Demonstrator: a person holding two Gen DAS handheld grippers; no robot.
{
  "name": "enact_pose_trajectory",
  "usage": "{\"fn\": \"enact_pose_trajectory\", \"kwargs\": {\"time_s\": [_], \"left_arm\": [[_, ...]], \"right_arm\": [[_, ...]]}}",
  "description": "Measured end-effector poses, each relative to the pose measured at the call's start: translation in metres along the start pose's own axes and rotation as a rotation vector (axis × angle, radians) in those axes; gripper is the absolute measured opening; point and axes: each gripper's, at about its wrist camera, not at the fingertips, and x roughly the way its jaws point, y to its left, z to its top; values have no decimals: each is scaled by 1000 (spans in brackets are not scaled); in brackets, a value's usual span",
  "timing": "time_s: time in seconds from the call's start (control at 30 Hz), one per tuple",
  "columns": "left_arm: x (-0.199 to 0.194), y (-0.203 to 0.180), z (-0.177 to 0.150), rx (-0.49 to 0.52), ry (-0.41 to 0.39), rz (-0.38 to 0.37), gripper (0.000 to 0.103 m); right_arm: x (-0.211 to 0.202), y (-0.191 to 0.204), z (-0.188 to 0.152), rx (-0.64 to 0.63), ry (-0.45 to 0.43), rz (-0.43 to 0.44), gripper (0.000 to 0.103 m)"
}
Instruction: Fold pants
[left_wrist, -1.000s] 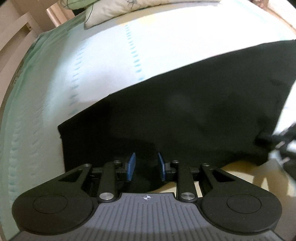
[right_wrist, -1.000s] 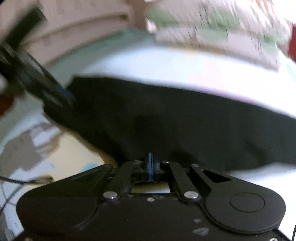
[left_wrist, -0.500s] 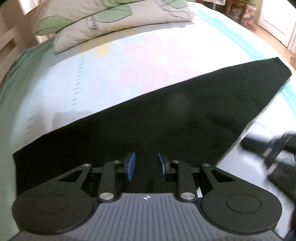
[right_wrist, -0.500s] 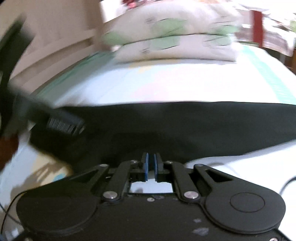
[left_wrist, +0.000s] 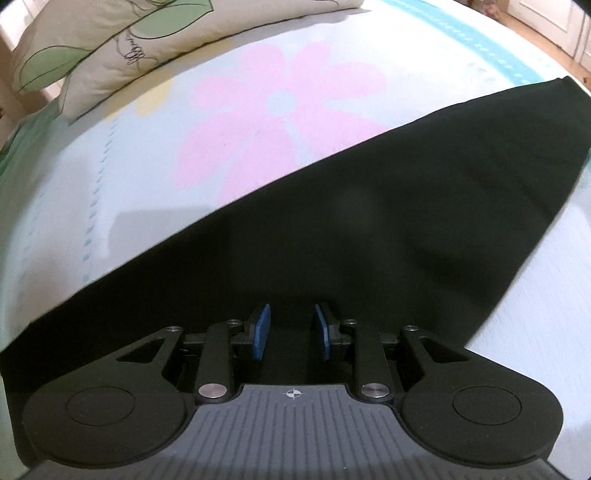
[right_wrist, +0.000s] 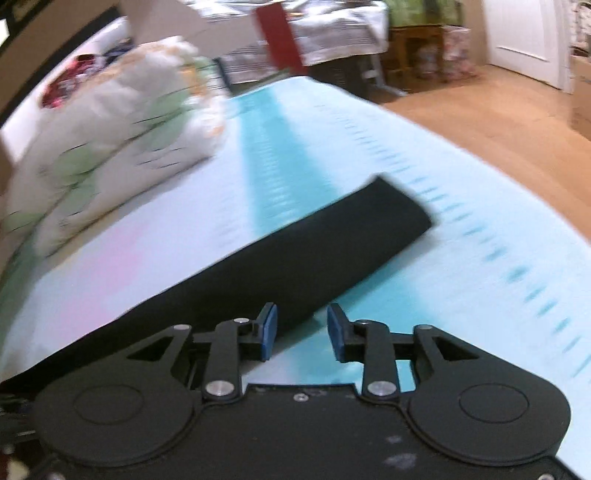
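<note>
- Right wrist view: right gripper (right_wrist: 301, 332) jaws have just been opening, now partly apart, nothing clamped; near edge of the black pants (right_wrist: 295, 266) runs between the blue pads (right_wrist: 267, 332).
- Likely next: pick up the far-right leg end, so get both pads fully round the edge before closing.
- Left gripper (left_wrist: 290, 332) partly open over the cloth, no grip seen.
- Pants (left_wrist: 369, 229) lie flat on the flowered bed sheet (left_wrist: 277, 107), a long smooth band tapering far right, pillows (left_wrist: 110, 48) beyond.
</note>
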Motion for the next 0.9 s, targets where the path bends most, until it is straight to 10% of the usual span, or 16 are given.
{"fn": "enact_pose_trajectory", "kwargs": {"time_s": [0.27, 0.53, 0.9], "left_arm": [[4, -10, 9, 28, -15, 24, 26], [7, -1, 8, -7, -35, -9, 26], [-15, -25, 39, -25, -152, -45, 26]], "right_arm": [[24, -9, 24, -116, -61, -10, 31], [84, 81, -8, -467, 73, 84, 11], [128, 85, 26, -311, 45, 71, 1]]}}
